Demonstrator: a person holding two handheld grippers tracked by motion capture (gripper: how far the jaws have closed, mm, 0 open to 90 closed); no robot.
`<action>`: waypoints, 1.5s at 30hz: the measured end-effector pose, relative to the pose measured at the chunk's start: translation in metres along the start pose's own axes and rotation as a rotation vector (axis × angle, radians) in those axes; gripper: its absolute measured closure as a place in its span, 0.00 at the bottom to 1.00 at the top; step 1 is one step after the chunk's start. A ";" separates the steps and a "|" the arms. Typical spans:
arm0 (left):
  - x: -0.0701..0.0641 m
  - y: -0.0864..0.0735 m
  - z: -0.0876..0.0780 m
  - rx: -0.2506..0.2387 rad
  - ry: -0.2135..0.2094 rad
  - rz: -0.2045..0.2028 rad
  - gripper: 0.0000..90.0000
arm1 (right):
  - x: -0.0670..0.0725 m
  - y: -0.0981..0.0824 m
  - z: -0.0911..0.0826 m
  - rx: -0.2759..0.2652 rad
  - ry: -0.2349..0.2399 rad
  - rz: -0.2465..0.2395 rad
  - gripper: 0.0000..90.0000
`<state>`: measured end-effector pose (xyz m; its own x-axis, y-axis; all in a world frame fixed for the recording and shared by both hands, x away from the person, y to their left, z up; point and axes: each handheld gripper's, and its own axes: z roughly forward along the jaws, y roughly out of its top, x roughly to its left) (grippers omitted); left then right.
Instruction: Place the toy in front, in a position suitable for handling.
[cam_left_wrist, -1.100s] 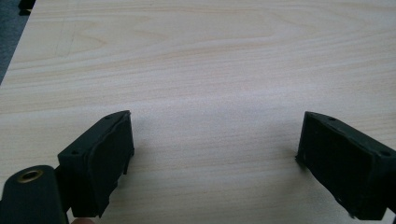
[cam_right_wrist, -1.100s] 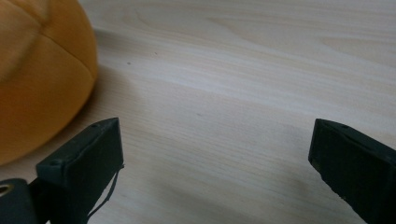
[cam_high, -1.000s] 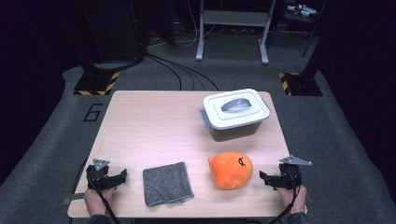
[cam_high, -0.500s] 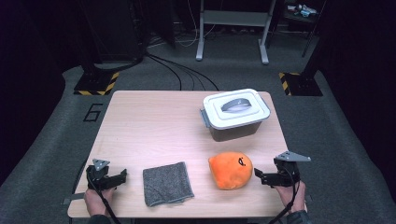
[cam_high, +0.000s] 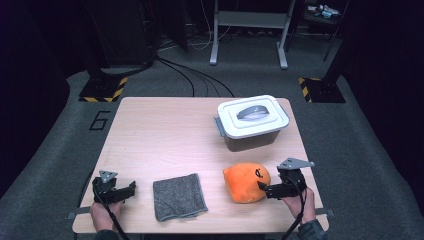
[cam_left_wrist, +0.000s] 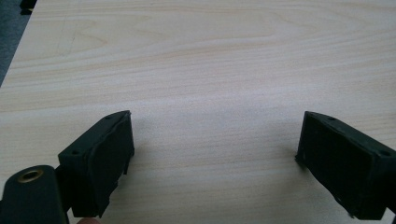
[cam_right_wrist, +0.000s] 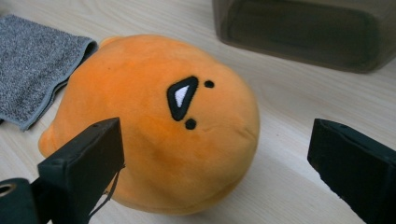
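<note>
Dark room, grey carpet floor (cam_high: 60, 150). Black cables (cam_high: 195, 75) trail across it. Grey metal stand (cam_high: 248, 22) at back. Yellow-black striped feet (cam_high: 102, 90) either side. Pale wood worktop (cam_high: 160, 135).

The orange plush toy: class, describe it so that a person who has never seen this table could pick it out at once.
On the pale wooden table, look along the near edge, in front of the lidded grey box. The orange plush toy lies there, between the grey cloth and the open right gripper. It alone is round, bright orange and soft, with a small black stitched face.
</note>
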<state>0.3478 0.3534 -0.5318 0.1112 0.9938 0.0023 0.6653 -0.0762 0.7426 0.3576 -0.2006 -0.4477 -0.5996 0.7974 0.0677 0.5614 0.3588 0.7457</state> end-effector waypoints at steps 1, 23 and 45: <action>0.000 0.000 0.000 0.001 0.000 -0.001 0.12 | 0.000 0.001 0.002 0.003 0.009 -0.006 0.03; 0.000 0.000 0.000 0.001 0.000 -0.003 0.12 | 0.001 -0.013 0.034 0.114 0.077 -0.003 0.24; 0.000 0.000 0.000 0.000 0.000 -0.003 0.12 | 0.008 -0.018 0.028 0.043 0.081 -0.011 0.61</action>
<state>0.3476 0.3531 -0.5318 0.1088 0.9941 -0.0002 0.6658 -0.0728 0.7426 0.3587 -0.1870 -0.4791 -0.6491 0.7522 0.1139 0.5772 0.3894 0.7178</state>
